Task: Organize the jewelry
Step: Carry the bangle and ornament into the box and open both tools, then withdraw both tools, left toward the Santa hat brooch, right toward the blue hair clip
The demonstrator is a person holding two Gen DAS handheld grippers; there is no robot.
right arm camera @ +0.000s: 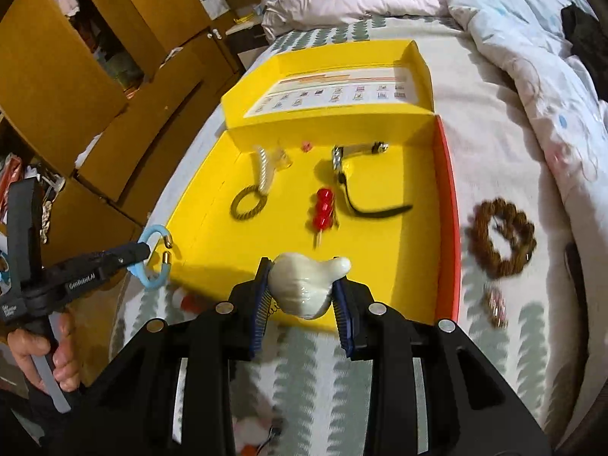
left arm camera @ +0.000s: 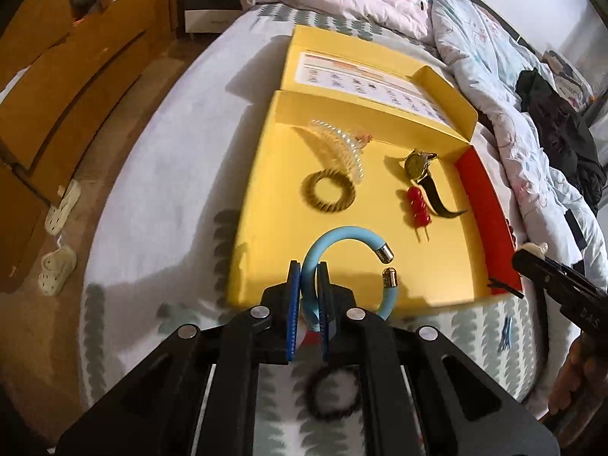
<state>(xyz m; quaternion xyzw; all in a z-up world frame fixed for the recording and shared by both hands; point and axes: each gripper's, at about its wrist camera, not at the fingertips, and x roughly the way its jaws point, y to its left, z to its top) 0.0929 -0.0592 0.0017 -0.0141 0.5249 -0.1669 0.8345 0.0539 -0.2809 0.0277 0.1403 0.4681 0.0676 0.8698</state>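
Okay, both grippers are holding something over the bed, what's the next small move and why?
Probably carry the blue bracelet forward over the yellow box and release: the left gripper grips it at the near edge, and bare floor lies just ahead.

Bright indoor light, soft shadows (fisheye bending at edges); slight motion blur throughout.

blue open bangle (left arm camera: pixel 344 258) and white shell-like piece (right arm camera: pixel 307 285) held above yellow box (right arm camera: pixel 380 266).
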